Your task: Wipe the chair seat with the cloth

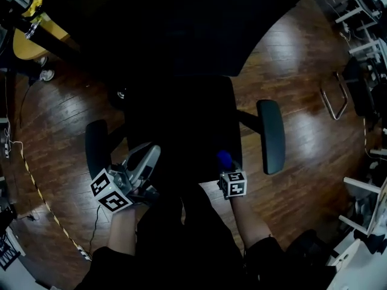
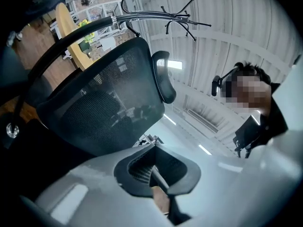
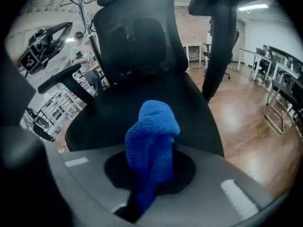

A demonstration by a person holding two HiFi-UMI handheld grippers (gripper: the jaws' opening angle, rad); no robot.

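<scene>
Filling the middle of the head view, the black chair seat (image 1: 181,125) stands on a wooden floor (image 1: 302,101), and its mesh backrest (image 2: 99,98) rises at the far side with a headrest (image 2: 163,82) on top. Padded armrests flank the seat: the left armrest (image 1: 97,147) and the right armrest (image 1: 271,135). The left gripper (image 1: 145,161) hangs at the seat's near left corner, just beside the left armrest, tipped upward toward the backrest and ceiling; its jaws are pressed together with nothing between them. The right gripper (image 1: 228,169) sits over the near right part of the seat and pinches the blue cloth (image 3: 152,138), which bunches up out of its jaws above the seat; whether the cloth touches the seat cannot be made out
</scene>
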